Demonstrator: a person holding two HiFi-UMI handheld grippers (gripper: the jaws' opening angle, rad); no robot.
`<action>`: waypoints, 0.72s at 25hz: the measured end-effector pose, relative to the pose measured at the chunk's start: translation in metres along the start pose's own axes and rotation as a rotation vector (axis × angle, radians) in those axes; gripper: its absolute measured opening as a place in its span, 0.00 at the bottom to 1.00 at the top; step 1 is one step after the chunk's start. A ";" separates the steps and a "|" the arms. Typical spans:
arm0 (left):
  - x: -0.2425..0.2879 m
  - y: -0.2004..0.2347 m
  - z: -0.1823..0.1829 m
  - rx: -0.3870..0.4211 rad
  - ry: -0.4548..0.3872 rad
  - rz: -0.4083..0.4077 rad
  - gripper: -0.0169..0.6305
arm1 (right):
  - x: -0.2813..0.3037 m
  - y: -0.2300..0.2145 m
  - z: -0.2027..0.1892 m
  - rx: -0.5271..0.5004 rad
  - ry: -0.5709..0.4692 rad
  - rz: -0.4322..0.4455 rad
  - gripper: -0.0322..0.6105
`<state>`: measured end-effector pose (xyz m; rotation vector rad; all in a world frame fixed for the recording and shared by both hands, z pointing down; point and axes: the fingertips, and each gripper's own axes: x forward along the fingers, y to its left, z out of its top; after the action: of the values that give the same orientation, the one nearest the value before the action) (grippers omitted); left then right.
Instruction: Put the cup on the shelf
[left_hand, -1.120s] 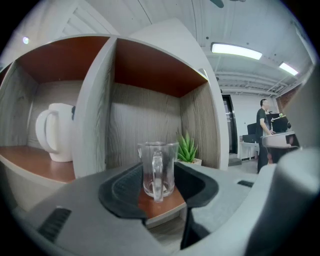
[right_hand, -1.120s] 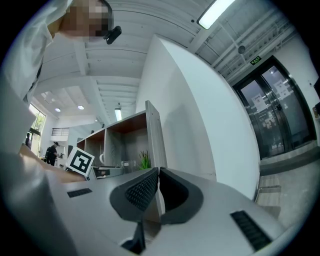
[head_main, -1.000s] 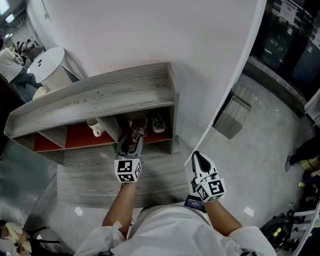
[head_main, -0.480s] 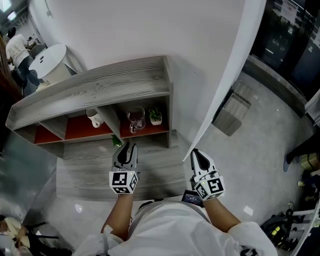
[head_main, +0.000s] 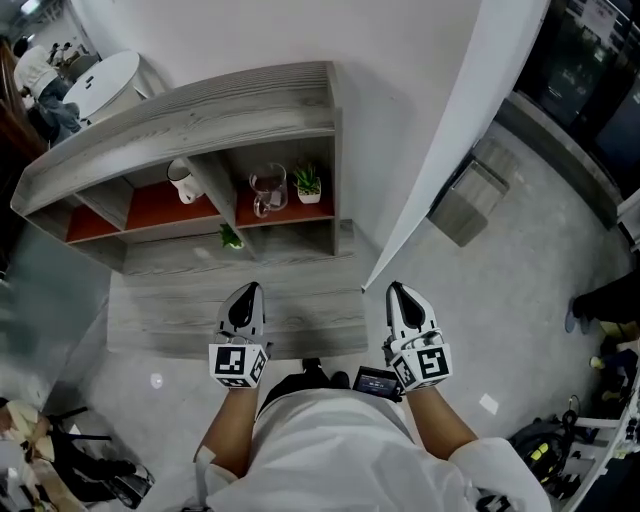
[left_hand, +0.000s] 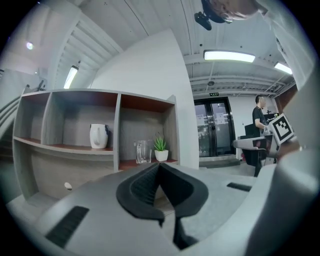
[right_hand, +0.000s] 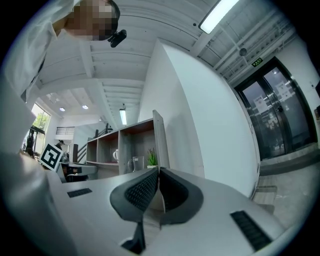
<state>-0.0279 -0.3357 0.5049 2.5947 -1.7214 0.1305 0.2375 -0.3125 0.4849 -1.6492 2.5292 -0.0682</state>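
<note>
Well ahead of both grippers, the cup stands in the right compartment of the shelf, just beside a potted plant; a white jug sits in the next compartment to the left. The left gripper has just closed its jaws with nothing between them, and the right gripper is likewise pressed together and empty. Grey floor lies between them and the shelf.

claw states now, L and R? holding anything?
Left claw: closed, has just shut, nothing between the jaws.
Right claw: closed, empty.
</note>
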 end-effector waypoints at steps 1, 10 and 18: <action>-0.007 -0.001 0.000 -0.007 -0.003 0.004 0.04 | -0.005 -0.001 -0.003 0.006 0.006 -0.002 0.11; -0.056 -0.024 0.000 0.091 -0.011 -0.043 0.04 | -0.043 0.016 -0.018 0.036 0.007 -0.008 0.11; -0.087 -0.025 0.002 0.078 -0.047 -0.024 0.04 | -0.073 0.040 -0.021 0.012 0.021 -0.011 0.11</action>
<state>-0.0382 -0.2466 0.4963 2.6935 -1.7341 0.1394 0.2273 -0.2304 0.5070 -1.6672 2.5301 -0.1017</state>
